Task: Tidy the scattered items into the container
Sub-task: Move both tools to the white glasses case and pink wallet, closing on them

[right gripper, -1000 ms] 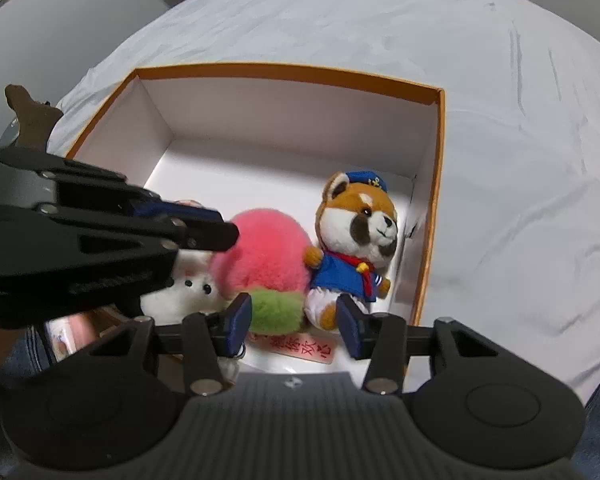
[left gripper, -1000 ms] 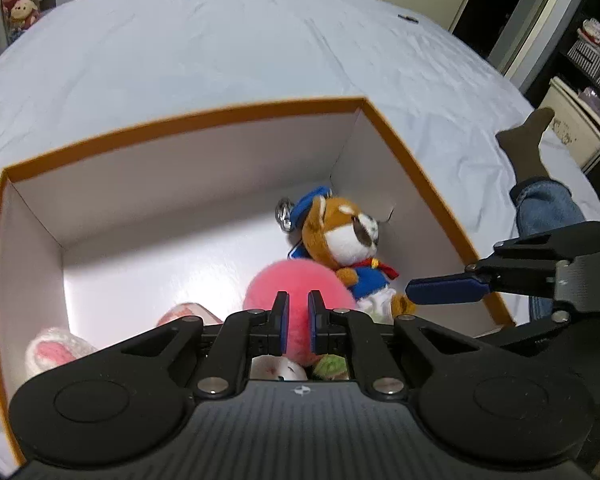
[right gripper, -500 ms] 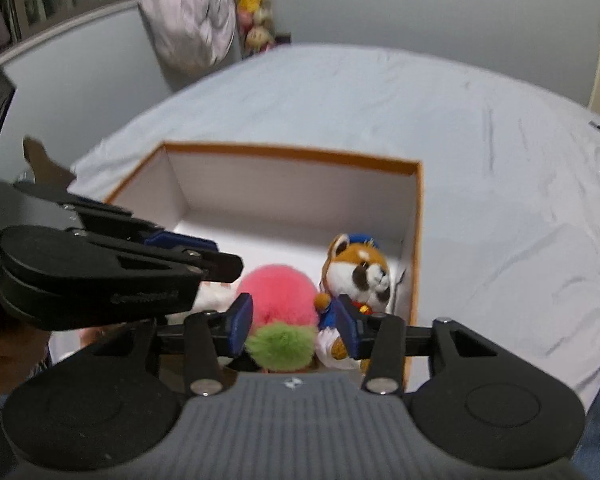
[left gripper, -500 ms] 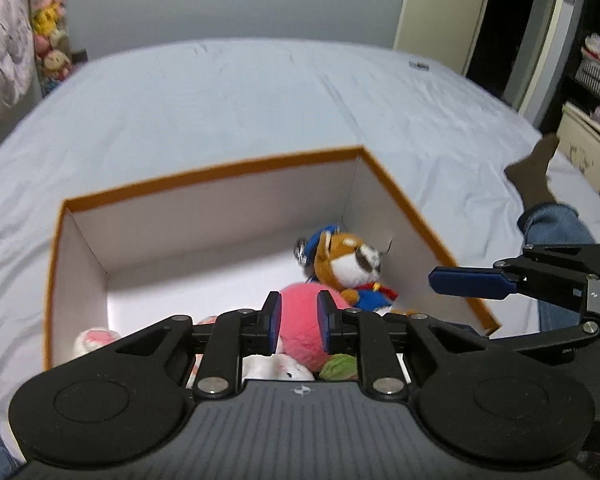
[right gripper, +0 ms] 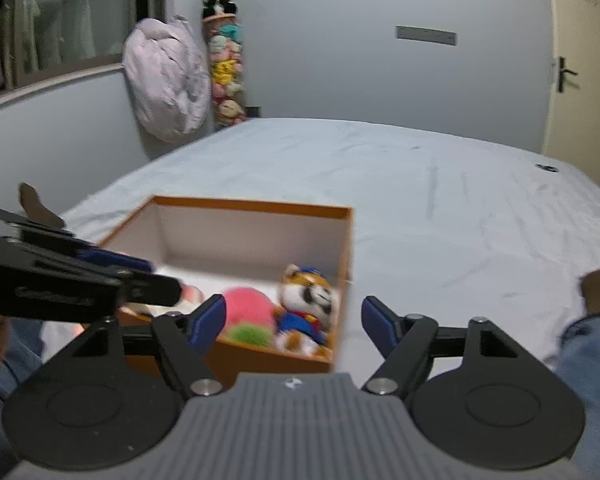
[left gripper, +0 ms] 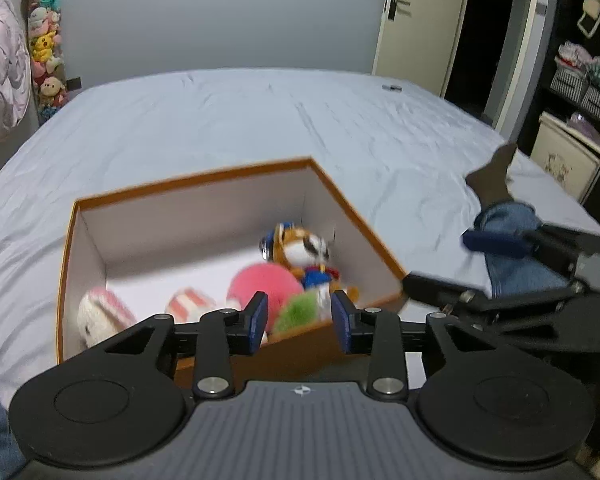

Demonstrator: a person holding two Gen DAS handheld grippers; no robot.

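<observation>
An orange box with a white inside sits on the bed. In it lie a raccoon plush in a blue sailor suit, a pink and green pom-pom, and white and pink plush toys. My left gripper is open and empty, above the box's near wall. My right gripper is open wide and empty, in front of the box's near right corner; it also shows in the left wrist view.
The white bed sheet stretches beyond the box. A person's jeans leg and socked foot lie right of the box. Hanging plush toys and a pink bundle are by the far wall. A door and shelves stand at the right.
Both grippers have pulled back and up from inside the box, so the room comes into view. Both have opened wider. The toys stay in the box.
</observation>
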